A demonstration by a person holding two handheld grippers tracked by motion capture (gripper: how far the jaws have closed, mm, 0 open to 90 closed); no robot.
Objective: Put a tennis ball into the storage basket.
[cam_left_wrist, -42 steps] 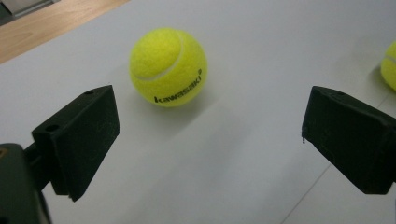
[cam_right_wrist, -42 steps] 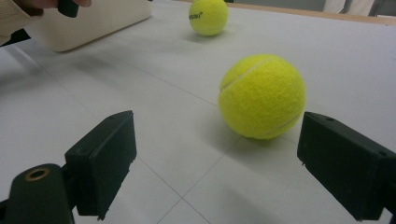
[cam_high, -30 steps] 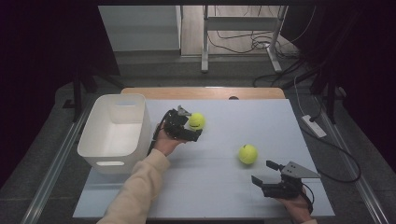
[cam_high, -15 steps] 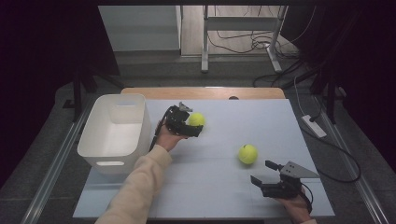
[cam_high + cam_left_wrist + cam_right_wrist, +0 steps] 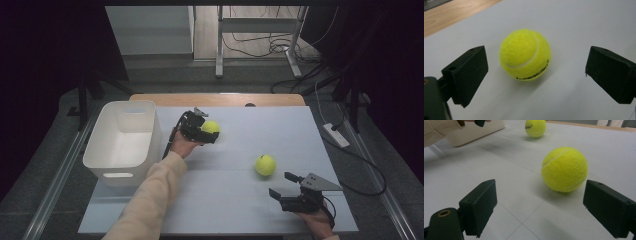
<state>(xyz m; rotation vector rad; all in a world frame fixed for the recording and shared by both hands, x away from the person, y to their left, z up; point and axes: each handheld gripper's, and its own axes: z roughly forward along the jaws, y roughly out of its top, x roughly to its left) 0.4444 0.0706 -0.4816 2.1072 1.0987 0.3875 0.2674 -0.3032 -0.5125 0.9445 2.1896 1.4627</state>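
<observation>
Two yellow tennis balls out on the surface (image 5: 240, 200), neither lifted yet. Almost nothing different from a second ago: left gripper (image 5: 206, 131) parked at the same spot beside the far ball (image 5: 210, 126), maybe nudged a hair forward, no closing visible. Right gripper (image 5: 281, 184) likewise unmoved at the near right edge, near ball (image 5: 265, 164) exactly where it was. Reads as a pause at the end of the approach, with the grasp itself not started; white bin (image 5: 122, 112) to the left looks like the likely drop spot, though that is only a guess.

Left jaws: spread wide, released. Seen from the left gripper view, far ball (image 5: 525, 53) sitting between them on the surface, closer to the left-hand jaw than the other, with a clear gap on both sides, so no contact. Well lined up for a squeeze; probably needs centring or simply closing.

Right jaws: also spread wide, gripping nothing. From the right gripper view, near ball (image 5: 564, 168) lying just ahead of the tips, offset toward the right-hand jaw, not yet between them and not touched. Needs pushing forward before any close. Farther off in the same view, the far ball (image 5: 535, 127) next to the bin wall, plus a cream sleeve at top left.

Both balls resting free on the surface, well apart from each other, far one near the bin, near one toward the right front corner.
</observation>
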